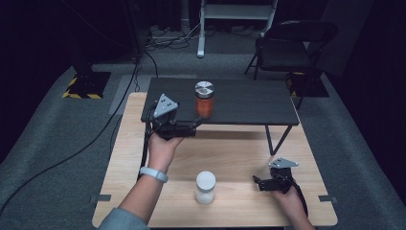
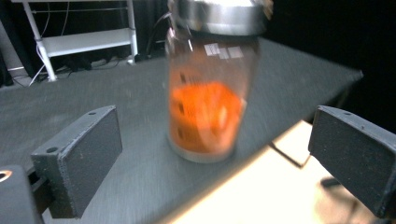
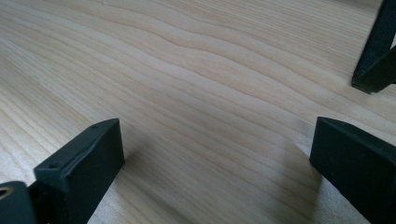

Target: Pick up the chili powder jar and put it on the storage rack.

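Note:
A glass jar [image 1: 204, 100] with orange contents and a silver lid stands upright near the front edge of a black raised shelf [image 1: 249, 103]. My left gripper [image 1: 197, 122] is level with the jar's base, just in front of it. In the left gripper view the jar [image 2: 210, 102] stands a little ahead of my left gripper [image 2: 217, 158], whose jaws are wide apart and touch nothing. My right gripper [image 1: 257, 183] rests low over the wooden table [image 1: 230, 153] at the front right, open. In the right gripper view, bare wood lies between the jaws of my right gripper [image 3: 215, 163].
A white lidded jar [image 1: 205, 187] stands on the table near the front edge, between the two hands. The shelf's black leg [image 3: 373, 51] rises at the right. Beyond the table are a folding chair [image 1: 287, 48], cables and a white stand on grey carpet.

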`<state>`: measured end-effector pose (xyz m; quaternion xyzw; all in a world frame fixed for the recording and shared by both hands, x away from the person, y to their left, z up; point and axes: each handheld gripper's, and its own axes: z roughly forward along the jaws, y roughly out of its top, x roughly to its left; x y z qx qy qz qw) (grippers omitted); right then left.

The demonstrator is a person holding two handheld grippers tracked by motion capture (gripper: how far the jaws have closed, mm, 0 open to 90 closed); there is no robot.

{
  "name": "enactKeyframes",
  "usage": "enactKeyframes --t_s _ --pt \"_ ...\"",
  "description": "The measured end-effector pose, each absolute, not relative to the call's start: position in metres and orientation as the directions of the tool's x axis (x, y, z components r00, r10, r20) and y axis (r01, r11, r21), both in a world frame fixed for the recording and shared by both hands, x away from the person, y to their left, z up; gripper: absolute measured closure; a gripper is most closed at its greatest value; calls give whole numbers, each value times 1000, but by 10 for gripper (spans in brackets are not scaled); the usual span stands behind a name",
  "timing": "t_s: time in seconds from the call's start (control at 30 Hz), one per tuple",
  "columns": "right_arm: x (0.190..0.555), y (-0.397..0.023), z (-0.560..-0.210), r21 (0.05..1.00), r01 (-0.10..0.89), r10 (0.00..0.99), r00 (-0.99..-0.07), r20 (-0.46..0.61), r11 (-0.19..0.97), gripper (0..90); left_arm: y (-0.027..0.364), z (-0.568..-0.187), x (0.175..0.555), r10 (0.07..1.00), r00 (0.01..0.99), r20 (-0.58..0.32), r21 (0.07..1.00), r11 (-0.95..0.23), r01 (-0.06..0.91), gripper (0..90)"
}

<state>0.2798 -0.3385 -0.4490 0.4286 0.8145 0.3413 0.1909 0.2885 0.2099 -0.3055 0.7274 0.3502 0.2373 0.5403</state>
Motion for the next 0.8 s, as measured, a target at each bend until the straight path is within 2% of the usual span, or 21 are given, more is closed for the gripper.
enactKeyframes --t_s 0.1,0.27,0.3,0.47,0.53,0.8 --pt "280 -339 -449 720 568 828 -560 -18 399 25 218 -320 271 765 644 -1 944 -212 253 31" --pt "279 -338 -449 719 570 830 -557 -18 398 24 229 -355 251 762 648 -11 933 -225 279 42" --pt "279 -338 -449 719 571 831 -555 -18 396 22 232 -372 244 766 643 -11 930 -228 287 52" --pt "279 -337 -449 719 570 831 -557 -19 399 18 237 -402 241 764 643 -47 917 -222 331 66" --pt "279 -337 -449 718 570 830 -558 -19 400 13 237 -417 238 755 655 -17 904 -268 332 91" --pt "278 -337 -449 717 569 828 -560 -19 402 11 230 -436 241 745 667 -12 859 -333 388 108"
